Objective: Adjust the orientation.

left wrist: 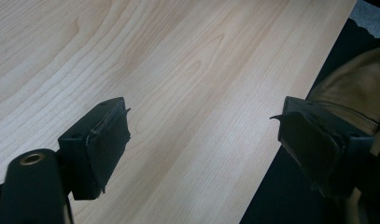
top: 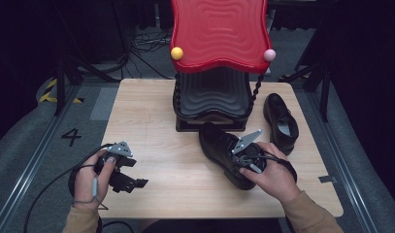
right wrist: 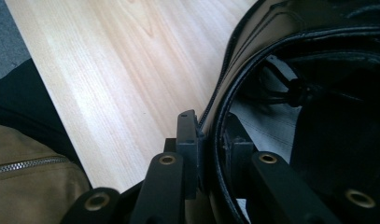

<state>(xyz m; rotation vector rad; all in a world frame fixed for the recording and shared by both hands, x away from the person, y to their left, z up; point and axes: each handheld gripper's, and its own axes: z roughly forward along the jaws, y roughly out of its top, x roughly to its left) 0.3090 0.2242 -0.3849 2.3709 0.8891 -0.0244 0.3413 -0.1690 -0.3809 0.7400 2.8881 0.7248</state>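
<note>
The right gripper [top: 238, 156] is clamped on the collar of a glossy black leather lace-up shoe [top: 223, 151], one jaw outside the rim and the other inside the opening, as the right gripper view shows with the leather edge [right wrist: 219, 140] pinched between them. This shoe lies on the pale wooden worktop [top: 151, 121] just in front of a black ribbed shoe rack with a wavy red plastic top [top: 218, 34]; its toe points toward the rack.

The shoe looks moderately heavy for a one-point hold, with a stiff sole and toe but a thin, pliable collar. Polished leather is likely to be slippery, so a grip on the rim alone may let the shoe swing or slide toward the toe. The heel counter, where the collar is backed by firmer material, seems the soundest place to hold; the laces and tongue would give too easily.

A second matching black shoe [top: 281, 121] rests on the worktop to the right, apart from the first.

The left gripper [top: 129, 174] hovers over the near left part of the worktop, jaws spread wide with nothing between them.

A black "4" [top: 71, 136] is marked on the grey floor at the left. No brand is readable on either shoe.
</note>
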